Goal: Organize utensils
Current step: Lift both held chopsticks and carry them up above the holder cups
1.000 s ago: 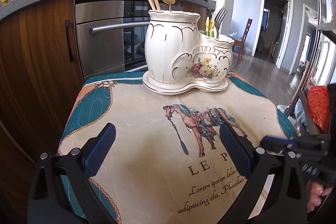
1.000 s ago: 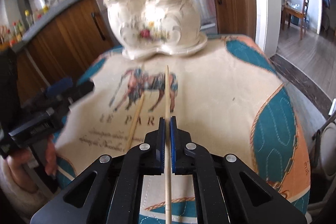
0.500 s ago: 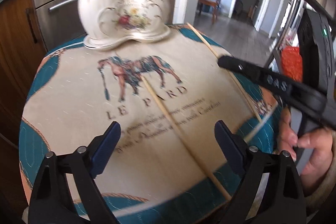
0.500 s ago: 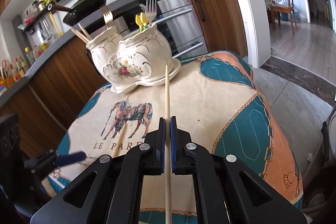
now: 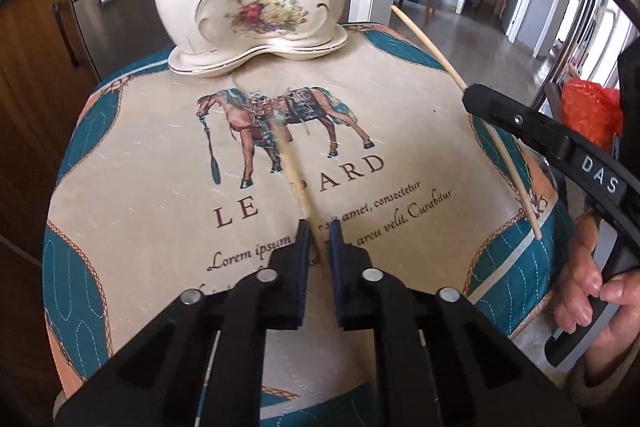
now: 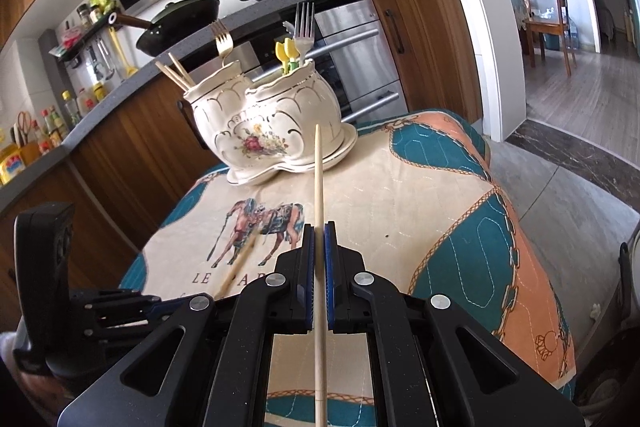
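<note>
The left claw (image 5: 319, 227) has just been closing, and its jaws now pinch the near end of a chopstick (image 5: 291, 171) whose far end points across the horse print on the cloth-covered desk (image 5: 132, 183) toward the holder. The right claw (image 6: 319, 231) is clenched on a second chopstick (image 6: 318, 187), which runs straight out between its blue pads and hangs clear above the cloth. The person's hand (image 5: 592, 291) grips that claw's handle at the desk's right edge.

The ceramic holder (image 6: 264, 131) stands at the far edge of the desk; its taller pot already has two chopsticks and a gold fork, its lower pot a silver fork and yellow-handled pieces.

This looks like the pick-up step, with both sticks now taken in hand. Next, I judge, each stick must be carried to the far edge, tipped upright and let down into the taller pot beside its fellows, clearing the rim and the fork.
</note>
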`<state>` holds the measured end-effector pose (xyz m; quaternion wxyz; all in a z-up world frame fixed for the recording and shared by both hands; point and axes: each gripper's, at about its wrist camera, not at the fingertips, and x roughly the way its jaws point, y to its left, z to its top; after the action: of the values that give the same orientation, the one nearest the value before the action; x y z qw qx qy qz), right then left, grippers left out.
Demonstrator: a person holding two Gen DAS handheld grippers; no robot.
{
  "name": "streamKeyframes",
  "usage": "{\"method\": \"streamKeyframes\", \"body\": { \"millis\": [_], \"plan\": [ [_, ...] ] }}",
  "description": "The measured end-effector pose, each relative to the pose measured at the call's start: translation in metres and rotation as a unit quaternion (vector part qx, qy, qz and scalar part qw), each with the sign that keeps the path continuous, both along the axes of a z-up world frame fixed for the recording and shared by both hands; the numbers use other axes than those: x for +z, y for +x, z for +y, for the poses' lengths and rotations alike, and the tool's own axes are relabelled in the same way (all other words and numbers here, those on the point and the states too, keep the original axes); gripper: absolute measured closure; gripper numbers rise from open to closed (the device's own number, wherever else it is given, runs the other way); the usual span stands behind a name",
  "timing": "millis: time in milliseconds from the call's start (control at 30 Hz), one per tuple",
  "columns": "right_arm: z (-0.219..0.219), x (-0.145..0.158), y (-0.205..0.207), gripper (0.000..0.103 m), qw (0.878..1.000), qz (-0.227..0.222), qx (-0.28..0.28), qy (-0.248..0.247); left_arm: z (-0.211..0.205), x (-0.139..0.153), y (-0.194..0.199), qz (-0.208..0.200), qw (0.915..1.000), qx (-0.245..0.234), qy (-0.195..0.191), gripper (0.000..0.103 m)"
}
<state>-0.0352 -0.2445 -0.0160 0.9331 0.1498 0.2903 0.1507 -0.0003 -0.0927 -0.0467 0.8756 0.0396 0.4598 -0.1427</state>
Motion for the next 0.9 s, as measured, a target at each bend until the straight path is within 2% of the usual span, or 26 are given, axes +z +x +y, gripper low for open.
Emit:
{"method": "streamKeyframes", "body": {
  "millis": [233,400,533,600,700,900],
  "plan": [
    [0.000,-0.001,0.000,0.097,1.000,0.000,-0.001,-0.003,0.011,0.001,0.000,0.000,0.9998,-0.001,-0.020,0.098],
    [-0.001,0.000,-0.001,0.097,1.000,-0.004,-0.004,0.000,0.022,0.017,-0.001,-0.022,0.9987,0.003,-0.047,0.098],
    [0.000,0.003,-0.003,0.097,1.000,-0.014,-0.001,0.002,0.031,0.037,-0.007,-0.072,0.9944,-0.005,-0.078,0.098],
    [0.002,0.006,-0.005,0.097,1.000,-0.020,0.002,0.001,0.034,0.046,-0.009,-0.096,0.9921,-0.002,-0.081,0.098],
    [0.004,0.013,-0.004,0.097,1.000,-0.023,0.012,0.010,0.042,0.061,-0.013,-0.135,0.9860,-0.006,-0.097,0.098],
    [0.015,0.044,0.011,0.097,0.997,-0.067,0.029,0.010,0.066,0.101,0.002,-0.225,0.9669,0.006,-0.120,0.098]
  ]
}}
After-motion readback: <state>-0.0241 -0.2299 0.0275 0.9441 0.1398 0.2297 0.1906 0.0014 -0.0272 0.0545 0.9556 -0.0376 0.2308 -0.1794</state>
